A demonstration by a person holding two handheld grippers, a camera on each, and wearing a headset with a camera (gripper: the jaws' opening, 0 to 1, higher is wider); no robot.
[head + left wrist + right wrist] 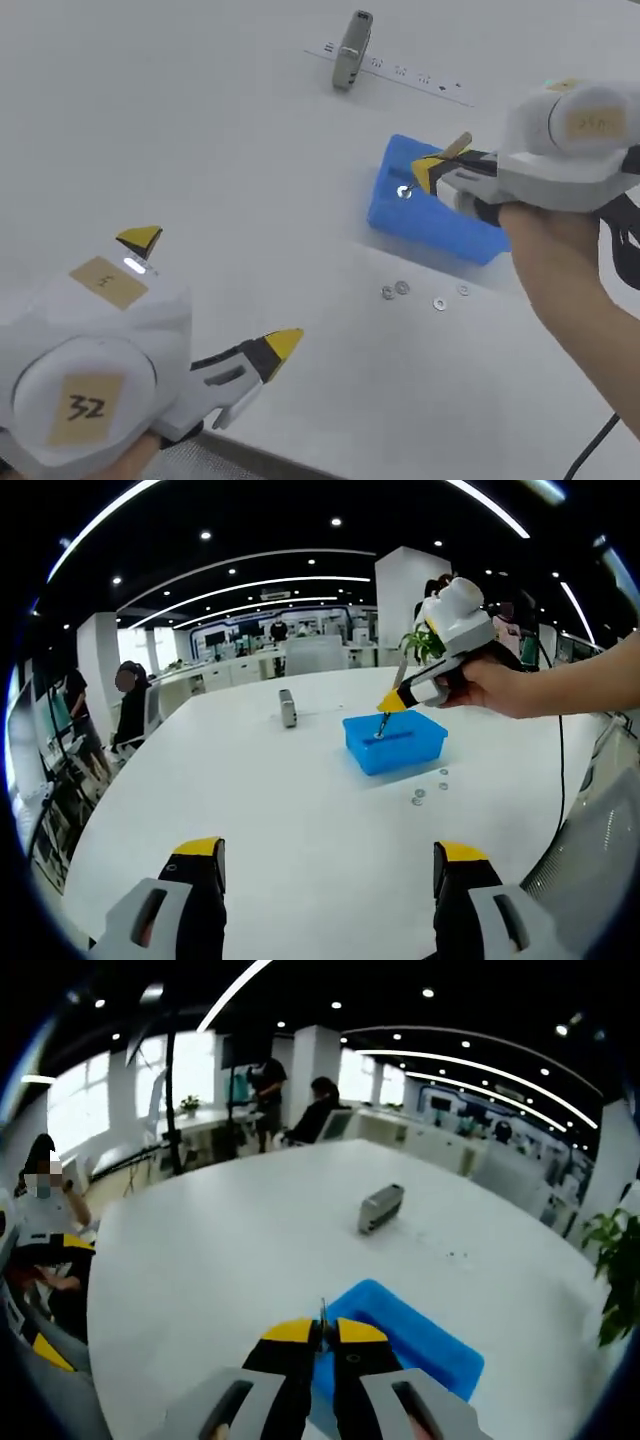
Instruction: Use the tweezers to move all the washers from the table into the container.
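Observation:
My right gripper (428, 172) is shut on the tweezers (456, 147) and hovers over the blue container (440, 230). The tweezers' tips point down into the container with a small shiny washer (404, 192) at their end. Several washers (402, 288) lie on the white table just in front of the container. The left gripper view shows the right gripper (393, 701), the tweezers (383, 724), the container (395, 742) and the loose washers (418, 798). In the right gripper view the shut jaws pinch the tweezers (322, 1312) above the container (405, 1345). My left gripper (212, 291) stands open near the table's front edge, nothing between its fingers (203, 852).
A grey handheld device (352, 48) lies at the far side of the table beside a printed line of marks; it also appears as the grey device (381, 1207). A black cable (590, 450) hangs at the right. People and desks fill the room behind.

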